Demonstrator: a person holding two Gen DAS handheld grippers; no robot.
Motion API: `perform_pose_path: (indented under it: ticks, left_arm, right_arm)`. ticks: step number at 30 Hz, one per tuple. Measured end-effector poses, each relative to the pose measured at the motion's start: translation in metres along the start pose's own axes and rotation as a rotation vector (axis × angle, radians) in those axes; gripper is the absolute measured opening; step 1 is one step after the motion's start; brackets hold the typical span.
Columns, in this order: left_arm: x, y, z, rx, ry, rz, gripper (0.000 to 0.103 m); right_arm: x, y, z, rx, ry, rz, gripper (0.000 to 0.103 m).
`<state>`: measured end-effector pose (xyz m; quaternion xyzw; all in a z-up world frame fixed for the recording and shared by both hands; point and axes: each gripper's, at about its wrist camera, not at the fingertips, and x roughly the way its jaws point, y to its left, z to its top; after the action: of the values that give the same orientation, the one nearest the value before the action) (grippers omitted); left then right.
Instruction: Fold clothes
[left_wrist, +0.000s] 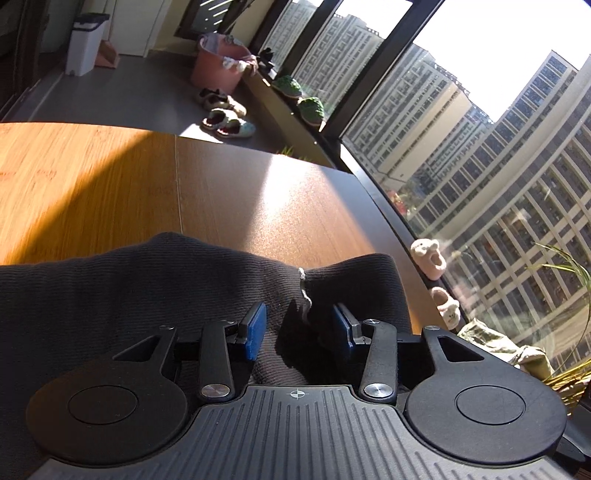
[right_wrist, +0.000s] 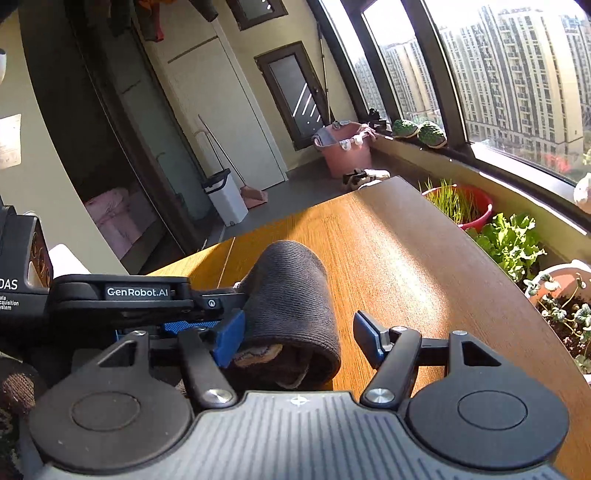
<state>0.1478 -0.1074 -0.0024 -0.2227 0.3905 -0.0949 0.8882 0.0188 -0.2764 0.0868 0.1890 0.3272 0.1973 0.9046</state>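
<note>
Cloth: a dark grey knit cloth (right_wrist: 291, 295) lies on the wooden table (right_wrist: 406, 258), rolled up into a fat bundle. In the left wrist view the same dark cloth (left_wrist: 147, 288) fills the near part of the table, with a small white tag or thread in a crease.
Table edge: the round far edge of the table curves close behind the cloth. On the window side the table (left_wrist: 258, 206) ends right by the dark window frame.
Free room: past the roll the table top is bare wood, part in sun and part in shade.
Only the left view shows: little pink plush slippers (left_wrist: 432, 258) on the window ledge just beside the table, and more slippers (left_wrist: 225, 118) on the floor.
Only the right view shows: a red pot of grass (right_wrist: 465, 206) and leafy plants (right_wrist: 513, 243) next to the table edge, a white bin (right_wrist: 225, 195) by the wall, and the left tool from the side.
Both views show: a pink bucket (right_wrist: 347, 151) far off by the window.
Left tool: the left tool (left_wrist: 299, 325) has its blue pads narrow, with a fold of the cloth pinched up between them. In the right wrist view the left tool (right_wrist: 207, 314) reaches in from the left and meets the roll.
Right tool: the right tool (right_wrist: 299, 336) is wide. Its left pad (right_wrist: 231, 338) touches the end of the roll, and its other pad stands apart from the cloth with bare table between.
</note>
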Motion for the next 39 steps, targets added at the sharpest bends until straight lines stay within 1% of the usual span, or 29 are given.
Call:
perform_pose_path:
  ticks: [1,2,3,4,5,7,8,11,12,13,14,15,16,18,19,21,22,23,24,26,29,32,33,34,35,36,37,38,39]
  left_arm:
    - [-0.001,0.001,0.001,-0.009,0.002,-0.002,0.041]
    - [-0.003,0.003,0.002,-0.02,0.004,-0.005,0.041]
    - [-0.006,0.007,0.005,-0.051,0.002,-0.017,0.041]
    - [-0.011,0.01,0.007,-0.073,-0.007,-0.035,0.041]
    - [-0.016,0.012,0.01,-0.093,-0.018,-0.054,0.042]
    - [-0.029,0.009,0.014,-0.087,-0.051,-0.089,0.044]
    - [-0.036,0.006,0.015,-0.083,-0.067,-0.107,0.044]
    - [-0.039,-0.009,0.013,-0.017,-0.064,-0.096,0.048]
    - [-0.035,-0.008,0.012,-0.001,-0.06,-0.064,0.047]
    - [-0.031,-0.007,0.01,0.014,-0.056,-0.029,0.05]
    - [-0.026,-0.005,0.009,0.029,-0.052,0.006,0.054]
    - [-0.024,0.002,0.007,0.005,-0.046,0.006,0.058]
    - [-0.022,0.01,0.006,-0.023,-0.039,0.003,0.059]
    - [-0.02,0.02,0.005,-0.061,-0.031,-0.006,0.063]
    - [-0.02,0.023,0.005,-0.067,-0.03,-0.011,0.063]
    - [-0.022,0.024,0.005,-0.069,-0.03,-0.014,0.064]
    - [-0.023,0.023,0.005,-0.067,-0.032,-0.013,0.064]
    - [-0.024,0.023,0.004,-0.066,-0.034,-0.012,0.064]
    - [-0.028,0.023,0.004,-0.071,-0.037,-0.021,0.064]
    - [-0.036,0.024,0.006,-0.079,-0.049,-0.044,0.063]
    - [-0.051,0.014,0.008,-0.033,-0.094,-0.046,0.063]
    - [-0.053,0.002,0.007,-0.007,-0.088,-0.097,0.066]
    - [-0.051,-0.002,0.006,0.01,-0.081,-0.094,0.066]
    - [-0.046,-0.006,0.004,0.034,-0.077,-0.068,0.066]
    - [-0.042,-0.009,0.003,0.061,-0.076,-0.027,0.066]
    - [-0.039,-0.005,0.002,0.064,-0.077,-0.003,0.07]
    - [-0.036,-0.001,0.002,0.064,-0.079,0.02,0.072]
    - [-0.033,0.004,0.001,0.064,-0.081,0.042,0.073]
    - [-0.033,0.01,0.001,0.044,-0.082,0.041,0.077]
  right_arm:
    - [0.003,-0.006,-0.001,0.046,0.022,0.036,0.072]
    - [0.006,-0.01,-0.001,0.085,0.046,0.081,0.058]
    - [0.005,-0.006,-0.002,0.054,0.048,0.081,0.051]
    - [0.003,0.003,-0.003,-0.016,0.04,0.057,0.049]
    - [0.002,0.017,-0.006,-0.116,0.03,0.021,0.048]
    - [0.0,0.048,-0.015,-0.332,0.01,-0.056,0.048]
    - [0.0,0.061,-0.021,-0.408,-0.001,-0.084,0.048]
    - [0.003,0.098,-0.039,-0.615,-0.034,-0.162,0.049]
    - [0.003,0.104,-0.042,-0.642,-0.042,-0.167,0.05]
    - [0.002,0.105,-0.043,-0.635,-0.045,-0.152,0.052]
    - [-0.001,0.103,-0.04,-0.601,-0.047,-0.12,0.055]
    - [-0.005,0.099,-0.036,-0.553,-0.05,-0.085,0.058]
    - [-0.008,0.093,-0.032,-0.503,-0.053,-0.052,0.059]
    - [-0.011,0.083,-0.025,-0.404,-0.059,-0.011,0.067]
    - [-0.009,0.078,-0.022,-0.357,-0.057,-0.003,0.067]
    - [0.004,0.066,-0.017,-0.292,-0.028,0.023,0.067]
    - [0.011,0.06,-0.015,-0.262,-0.012,0.037,0.063]
    - [0.013,0.058,-0.015,-0.254,-0.002,0.044,0.052]
    - [0.013,0.057,-0.015,-0.258,0.004,0.048,0.046]
    - [0.006,0.064,-0.017,-0.358,0.017,0.03,0.038]
    - [-0.009,0.077,-0.022,-0.507,0.02,-0.021,0.034]
    - [-0.011,0.094,-0.027,-0.614,-0.017,-0.112,0.034]
    - [-0.01,0.1,-0.031,-0.652,-0.026,-0.135,0.034]
    - [-0.01,0.107,-0.034,-0.685,-0.034,-0.139,0.035]
    - [-0.01,0.113,-0.038,-0.715,-0.045,-0.136,0.038]
    - [-0.01,0.119,-0.042,-0.745,-0.055,-0.132,0.043]
    - [-0.011,0.122,-0.042,-0.742,-0.062,-0.116,0.046]
    - [-0.013,0.121,-0.04,-0.71,-0.066,-0.085,0.049]
    - [-0.016,0.117,-0.036,-0.66,-0.065,-0.046,0.053]
